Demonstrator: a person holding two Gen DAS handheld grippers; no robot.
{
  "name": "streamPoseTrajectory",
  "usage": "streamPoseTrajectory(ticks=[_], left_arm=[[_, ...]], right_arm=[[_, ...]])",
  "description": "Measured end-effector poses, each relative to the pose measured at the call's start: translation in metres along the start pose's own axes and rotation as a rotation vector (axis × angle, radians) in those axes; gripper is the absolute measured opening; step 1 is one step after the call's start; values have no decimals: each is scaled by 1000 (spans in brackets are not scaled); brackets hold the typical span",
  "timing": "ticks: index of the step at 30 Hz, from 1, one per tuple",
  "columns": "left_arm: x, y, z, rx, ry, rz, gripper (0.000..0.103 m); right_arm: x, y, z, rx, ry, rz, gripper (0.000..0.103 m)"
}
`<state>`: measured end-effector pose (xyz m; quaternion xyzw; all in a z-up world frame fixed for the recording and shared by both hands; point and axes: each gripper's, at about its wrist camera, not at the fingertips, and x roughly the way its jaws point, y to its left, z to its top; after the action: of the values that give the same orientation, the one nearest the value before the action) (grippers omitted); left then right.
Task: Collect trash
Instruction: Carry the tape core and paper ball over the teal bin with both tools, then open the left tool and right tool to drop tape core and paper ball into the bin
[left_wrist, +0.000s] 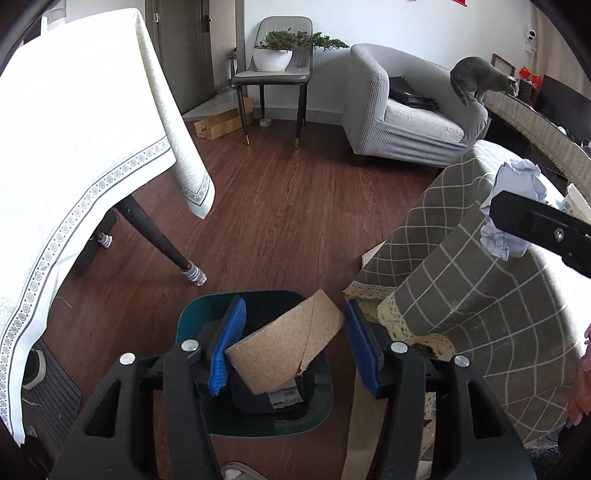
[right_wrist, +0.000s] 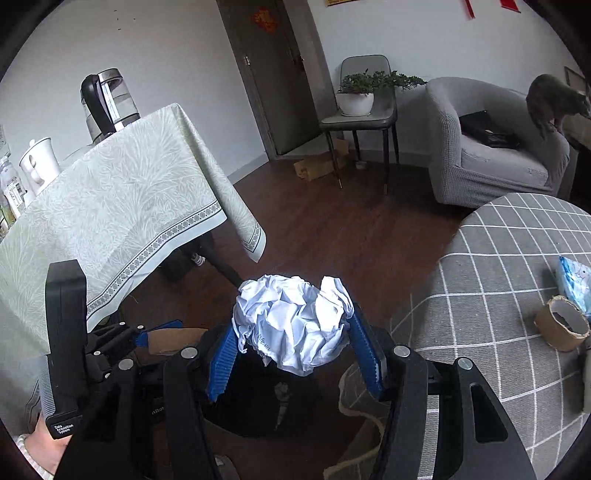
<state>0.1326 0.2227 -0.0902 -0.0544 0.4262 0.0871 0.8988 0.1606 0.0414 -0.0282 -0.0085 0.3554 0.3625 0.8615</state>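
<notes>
Dark bin (left_wrist: 314, 417) stands on the wood floor beside the checked table (left_wrist: 461, 280). Right gripper (right_wrist: 291, 349) clamps crumpled paper (right_wrist: 291, 321) above it. Left gripper (left_wrist: 286, 341) grips a cardboard piece (left_wrist: 284, 339) over the bin.

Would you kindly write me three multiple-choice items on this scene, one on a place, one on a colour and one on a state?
1. Where is the grey cat?
A. on the armchair's arm
B. on the floor
C. under the table

2. What colour are the pads of the left hand-held gripper?
A. red
B. blue
C. white

3. What is the right hand-held gripper doing?
A. hanging empty
B. gripping a kettle
C. gripping crumpled paper

Answers:
1 A: the cat perches on the grey armchair at its arm.
2 B: both ribbed pads beside the cardboard piece are blue.
3 C: the white paper ball sits pressed between the pads, above the dark bin.
</notes>
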Motion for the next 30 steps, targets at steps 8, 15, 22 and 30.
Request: streamPoseTrajectory(ticks=[8,15,22,30], left_arm=[[34,35,-19,-35,95,14,58],[59,52,-31,-31,175,33,61],[65,70,-32,-36,188,41,72],[52,87,-20,-75,128,49,71]], right_arm=[[40,32,-6,-39,58,28,58],[69,47,-8,-64,101,47,58],[96,54,-8,-79,139,57,58],[124,57,-12,-78,187,66,58]])
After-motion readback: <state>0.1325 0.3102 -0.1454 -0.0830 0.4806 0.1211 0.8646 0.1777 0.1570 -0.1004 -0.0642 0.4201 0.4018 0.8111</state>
